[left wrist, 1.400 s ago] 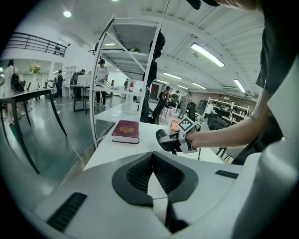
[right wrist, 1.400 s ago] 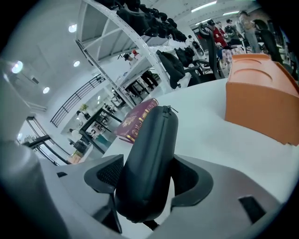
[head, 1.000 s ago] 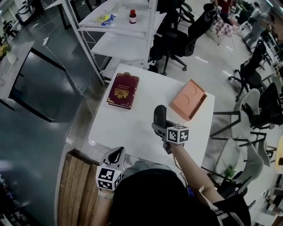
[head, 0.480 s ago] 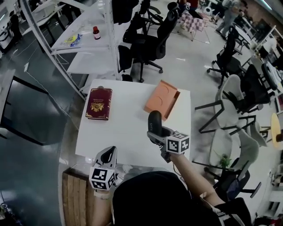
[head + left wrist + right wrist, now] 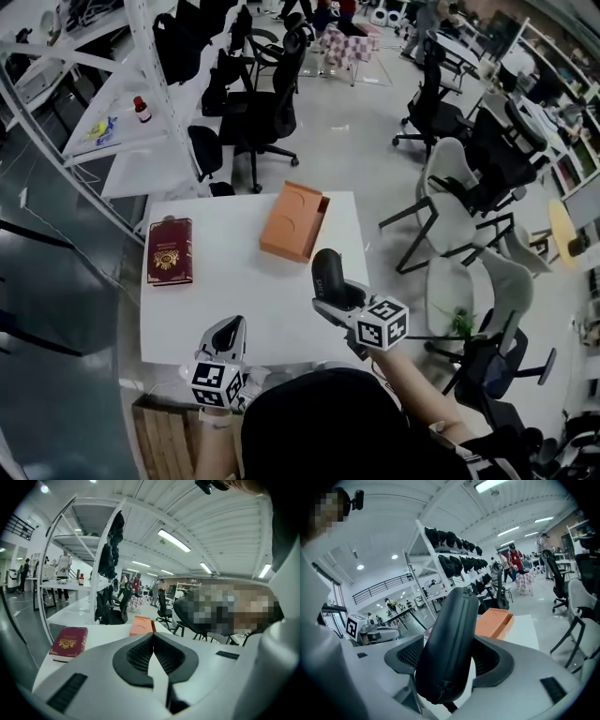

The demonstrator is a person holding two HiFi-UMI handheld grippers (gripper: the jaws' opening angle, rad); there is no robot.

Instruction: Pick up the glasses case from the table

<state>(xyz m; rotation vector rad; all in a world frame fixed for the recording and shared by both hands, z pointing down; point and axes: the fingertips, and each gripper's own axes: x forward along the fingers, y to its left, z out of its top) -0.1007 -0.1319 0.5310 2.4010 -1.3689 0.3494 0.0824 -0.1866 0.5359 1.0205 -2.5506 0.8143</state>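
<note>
The glasses case [image 5: 327,273] is a black, zippered, oblong shell. It stands on end between the jaws of my right gripper [image 5: 330,287], which is shut on it and holds it in the air over the front right part of the white table [image 5: 234,300]. In the right gripper view the case [image 5: 450,644] fills the gap between both ribbed pads [image 5: 410,654]. My left gripper [image 5: 228,334] hovers at the table's front edge with its jaws shut and empty; in the left gripper view its pads [image 5: 140,654] meet at the tip.
A dark red book [image 5: 170,251] lies at the table's left side. An orange box [image 5: 293,220] sits at the far edge. White shelving [image 5: 122,122] stands behind on the left, office chairs [image 5: 450,216] to the right, and a wooden crate [image 5: 159,431] by my left side.
The right gripper has risen with the case still in its jaws. The left gripper has shifted along the table's front edge. The table now looks smaller and farther below.
</note>
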